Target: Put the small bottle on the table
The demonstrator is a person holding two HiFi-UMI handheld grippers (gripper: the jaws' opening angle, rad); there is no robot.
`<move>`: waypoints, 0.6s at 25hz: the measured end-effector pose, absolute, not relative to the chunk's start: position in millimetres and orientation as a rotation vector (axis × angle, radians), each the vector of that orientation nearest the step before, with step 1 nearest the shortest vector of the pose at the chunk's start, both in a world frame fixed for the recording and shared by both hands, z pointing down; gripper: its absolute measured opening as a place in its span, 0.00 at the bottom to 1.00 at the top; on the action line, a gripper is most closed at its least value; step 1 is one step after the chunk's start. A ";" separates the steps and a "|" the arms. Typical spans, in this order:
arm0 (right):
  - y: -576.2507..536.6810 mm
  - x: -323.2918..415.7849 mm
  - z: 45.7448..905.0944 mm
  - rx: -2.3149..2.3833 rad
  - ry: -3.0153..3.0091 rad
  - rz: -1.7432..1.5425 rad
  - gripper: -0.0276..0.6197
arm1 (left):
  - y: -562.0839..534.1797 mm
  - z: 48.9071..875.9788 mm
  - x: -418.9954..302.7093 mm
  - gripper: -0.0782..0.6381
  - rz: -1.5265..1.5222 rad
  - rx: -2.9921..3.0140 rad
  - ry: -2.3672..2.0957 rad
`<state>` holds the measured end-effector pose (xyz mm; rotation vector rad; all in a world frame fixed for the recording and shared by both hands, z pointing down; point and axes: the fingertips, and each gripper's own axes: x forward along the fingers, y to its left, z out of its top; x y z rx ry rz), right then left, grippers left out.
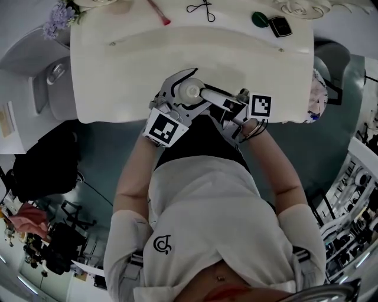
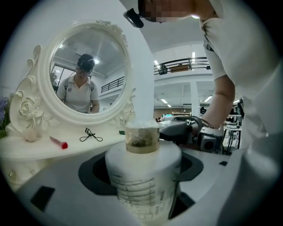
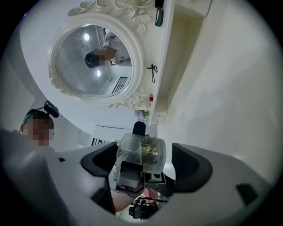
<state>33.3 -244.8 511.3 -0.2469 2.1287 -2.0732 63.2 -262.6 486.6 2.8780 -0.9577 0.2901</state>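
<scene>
A small white bottle (image 1: 190, 90) with a printed label and a clear cap (image 2: 142, 139) stands upright between the jaws of my left gripper (image 1: 186, 95), which is shut on its body (image 2: 142, 187). It is held over the near edge of the white dressing table (image 1: 118, 71). My right gripper (image 1: 214, 100) reaches in from the right at cap height. In the right gripper view its jaws stand wide open around the clear cap (image 3: 143, 152), with a gap on the right side. Something greenish shows inside the cap.
An oval mirror (image 2: 88, 70) in a carved white frame stands at the table's back. On the raised shelf in front of it lie a red-tipped stick (image 1: 159, 13), a black looped tool (image 1: 202, 8), a green object (image 1: 260, 19) and a dark small case (image 1: 280, 26). Purple flowers (image 1: 59, 15) are at the far left.
</scene>
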 end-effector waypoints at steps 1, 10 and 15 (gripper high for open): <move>-247.1 36.5 517.1 -0.273 2.154 -2.071 0.64 | -264.5 493.6 64.2 0.60 0.292 2.863 -0.970; -258.6 55.6 548.5 -0.423 2.179 -2.087 0.39 | -272.5 551.6 74.2 0.60 0.428 2.768 -0.987; -260.1 61.7 562.2 -0.450 2.110 -2.141 0.38 | -273.5 567.5 80.5 0.61 0.493 2.736 -0.907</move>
